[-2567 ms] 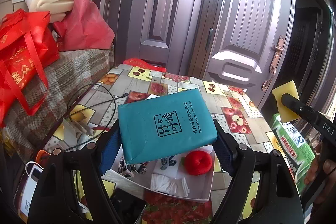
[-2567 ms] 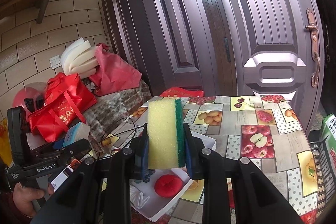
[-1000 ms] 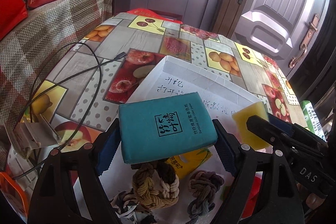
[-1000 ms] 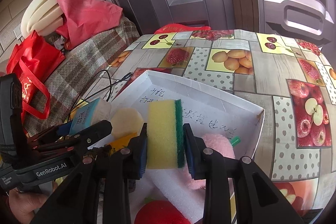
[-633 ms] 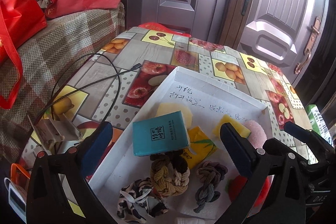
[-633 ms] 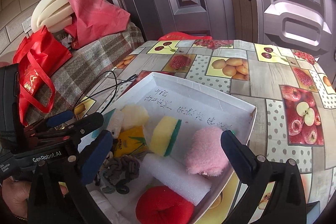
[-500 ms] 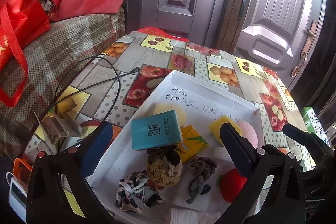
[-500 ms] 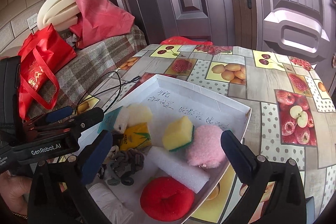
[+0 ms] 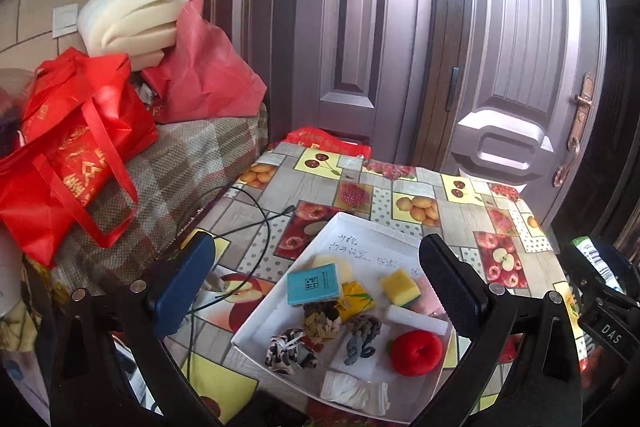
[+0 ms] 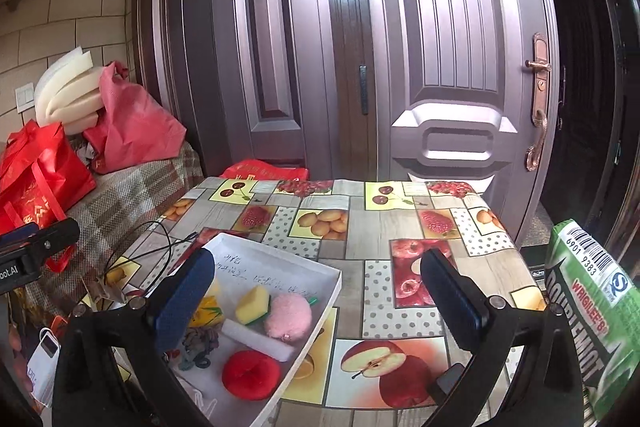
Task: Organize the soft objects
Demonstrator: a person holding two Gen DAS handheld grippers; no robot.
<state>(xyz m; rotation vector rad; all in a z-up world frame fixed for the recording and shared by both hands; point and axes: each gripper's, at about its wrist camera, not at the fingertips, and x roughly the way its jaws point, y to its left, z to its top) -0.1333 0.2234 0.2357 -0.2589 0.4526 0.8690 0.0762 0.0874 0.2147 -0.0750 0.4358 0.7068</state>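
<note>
A white tray [image 9: 256, 323] is seen on the bench [image 9: 460, 223], which is covered with a fruit-patterned cloth; the tray's long axis runs from the near edge of the bench toward the far right corner. Inside the tray a teal packet [image 9: 313, 283] is laid flat, its long side roughly across the tray, with a yellow packet [image 9: 356, 301] touching it on the right. A yellow sponge [image 9: 399, 287] with a green underside is tilted beside a pink puff [image 10: 289, 315], and a white foam bar [image 10: 258, 341] lies slantwise below them. A red ball [image 9: 416, 351], knotted rope pieces [image 9: 320, 323] and a folded white cloth [image 9: 354, 393] are gathered at the near end. A black cable [image 9: 256, 223] is looped on the bench to the left of the tray. Red bags [image 9: 68, 155] and white foam sheets [image 9: 128, 15] are piled on a checked sofa [image 9: 176, 171] at the left; a door [image 10: 440, 67] stands behind. The left claw [image 9: 316, 283] is held fully spread above the tray with nothing in it. The right claw [image 10: 316, 291] is likewise spread wide and empty.
</note>
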